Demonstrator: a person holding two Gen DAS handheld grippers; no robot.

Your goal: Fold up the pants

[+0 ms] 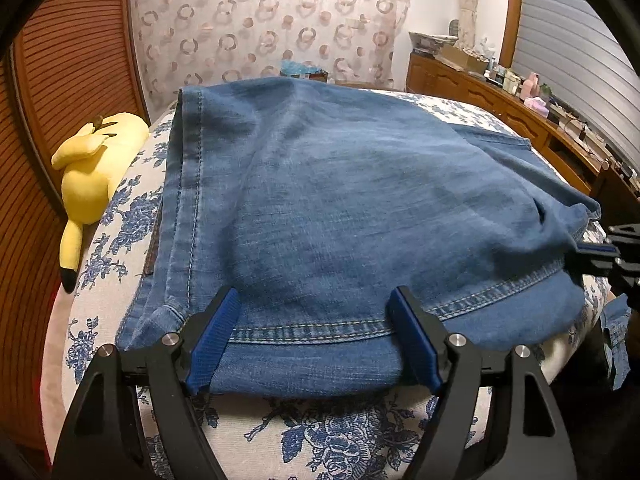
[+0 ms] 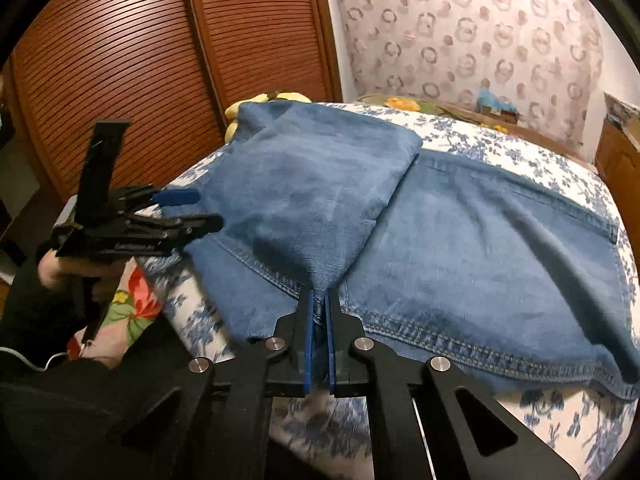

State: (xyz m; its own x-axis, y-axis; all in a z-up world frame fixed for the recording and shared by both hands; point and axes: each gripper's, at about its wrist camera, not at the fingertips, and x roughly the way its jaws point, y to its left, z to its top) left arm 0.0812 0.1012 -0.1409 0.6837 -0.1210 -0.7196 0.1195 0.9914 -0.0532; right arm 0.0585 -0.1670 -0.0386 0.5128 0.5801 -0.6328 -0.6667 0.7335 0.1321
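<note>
A yellow plush toy (image 1: 94,168) is lying at the bed's (image 1: 320,436) left edge, the folded blue jeans (image 1: 340,208) are resting on the floral bedspread, the left gripper (image 1: 316,320) is spreading its fingers wide over the hem, and the right gripper (image 2: 319,304) is pinching denim.

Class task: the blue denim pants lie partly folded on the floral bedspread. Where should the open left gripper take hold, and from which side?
Grip the stitched hem edge of the blue denim pants, approaching from the near bed edge. The open left gripper already straddles that flat, doubled edge, level with the shut right gripper's pinch.
</note>
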